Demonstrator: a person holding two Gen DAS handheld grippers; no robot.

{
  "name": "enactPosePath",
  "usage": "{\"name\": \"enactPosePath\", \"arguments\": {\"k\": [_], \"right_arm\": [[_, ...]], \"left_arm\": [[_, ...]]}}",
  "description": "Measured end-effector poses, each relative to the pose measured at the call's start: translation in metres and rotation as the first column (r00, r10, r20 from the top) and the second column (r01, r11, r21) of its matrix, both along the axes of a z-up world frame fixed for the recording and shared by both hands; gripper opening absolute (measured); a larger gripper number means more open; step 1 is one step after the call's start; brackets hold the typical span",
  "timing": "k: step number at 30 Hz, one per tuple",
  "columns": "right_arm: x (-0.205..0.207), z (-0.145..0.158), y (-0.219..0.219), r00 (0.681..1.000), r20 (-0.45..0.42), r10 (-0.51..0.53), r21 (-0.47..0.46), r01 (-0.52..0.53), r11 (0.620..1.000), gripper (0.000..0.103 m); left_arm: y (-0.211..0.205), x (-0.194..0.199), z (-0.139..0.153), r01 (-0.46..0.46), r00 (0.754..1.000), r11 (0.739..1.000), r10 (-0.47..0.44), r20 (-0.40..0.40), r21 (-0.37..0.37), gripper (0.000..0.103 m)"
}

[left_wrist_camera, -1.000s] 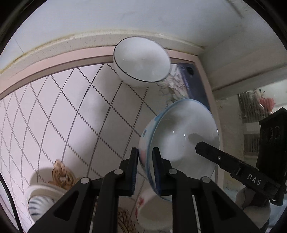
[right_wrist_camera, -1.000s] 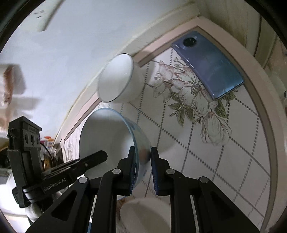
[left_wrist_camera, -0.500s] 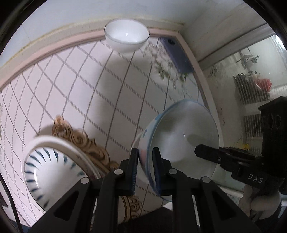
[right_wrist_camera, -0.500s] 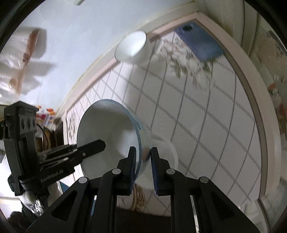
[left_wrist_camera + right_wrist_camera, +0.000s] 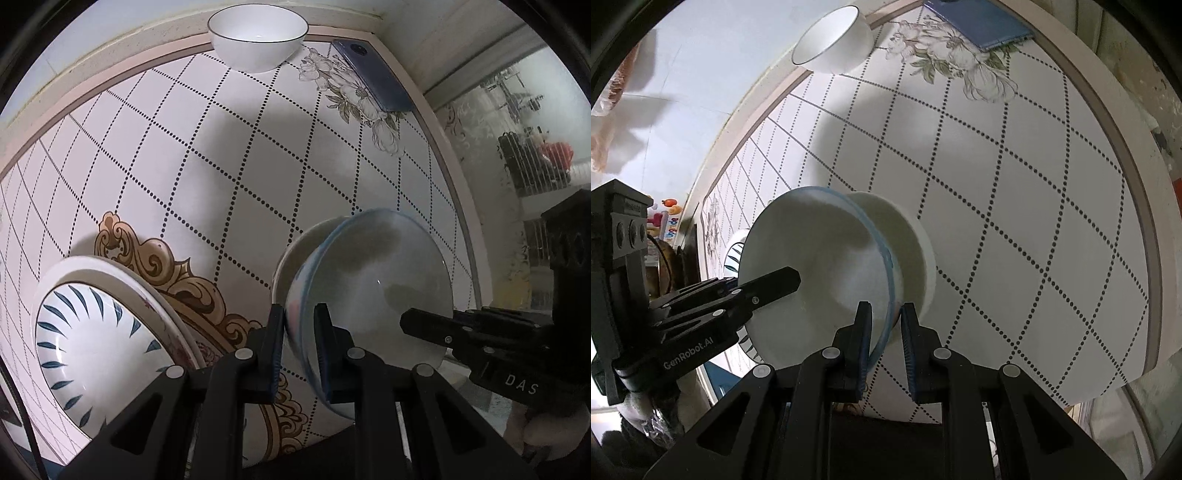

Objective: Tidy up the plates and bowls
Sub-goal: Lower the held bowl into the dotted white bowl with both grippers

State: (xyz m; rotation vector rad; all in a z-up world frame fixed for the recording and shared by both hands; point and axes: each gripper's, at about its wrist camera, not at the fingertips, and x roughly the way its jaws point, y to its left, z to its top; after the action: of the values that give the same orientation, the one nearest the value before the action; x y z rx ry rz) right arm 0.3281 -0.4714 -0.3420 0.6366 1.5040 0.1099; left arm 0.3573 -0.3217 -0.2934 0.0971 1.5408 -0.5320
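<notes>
**Blue-rimmed bowl held on edge between two grippers**

At the left of the left wrist view, a plate with blue leaf strokes (image 5: 92, 332) lay on the tablecloth (image 5: 221, 166), its rim overlapping the gold scroll print. The left gripper (image 5: 298, 343) had its jaws narrowed onto the near rim of the blue-rimmed bowl (image 5: 369, 295), one finger inside and one outside. The bowl stood tilted on edge above the table, its opening facing right toward the right gripper (image 5: 883, 343), which pinched the opposite rim the same way. Just behind the bowl's base sat a plain white bowl (image 5: 905, 240); whether the two touched could not be told. Farther back, near the table's far edge, a white bowl with a dark rim line (image 5: 257, 35) stood upright, and right of it a blue phone (image 5: 373, 75) lay flat beside the flower print.
</notes>
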Motion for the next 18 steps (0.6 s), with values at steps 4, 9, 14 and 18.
{"name": "enactPosePath", "arguments": {"k": [4, 9, 14, 18], "right_arm": [[0.001, -0.004, 0.002, 1.0, -0.005, -0.002, -0.019, 0.002, 1.0, 0.018], [0.004, -0.004, 0.001, 1.0, -0.01, -0.001, -0.026, 0.001, 1.0, 0.018], [0.009, -0.006, 0.004, 1.0, -0.025, -0.001, -0.03, 0.001, 1.0, 0.022], [0.013, -0.005, 0.004, 0.999, -0.036, 0.001, -0.025, -0.002, 1.0, 0.026]], "left_arm": [[-0.003, 0.001, -0.005, 0.006, 1.0, 1.0, -0.006, 0.007, 0.014, 0.014], [-0.005, 0.002, -0.01, 0.015, 1.0, 0.999, -0.015, 0.013, 0.029, 0.014], [-0.005, 0.006, -0.014, 0.013, 1.0, 0.999, -0.014, 0.01, 0.046, 0.014], [-0.002, 0.005, -0.019, 0.015, 1.0, 0.999, -0.014, -0.017, 0.049, 0.014]]}}
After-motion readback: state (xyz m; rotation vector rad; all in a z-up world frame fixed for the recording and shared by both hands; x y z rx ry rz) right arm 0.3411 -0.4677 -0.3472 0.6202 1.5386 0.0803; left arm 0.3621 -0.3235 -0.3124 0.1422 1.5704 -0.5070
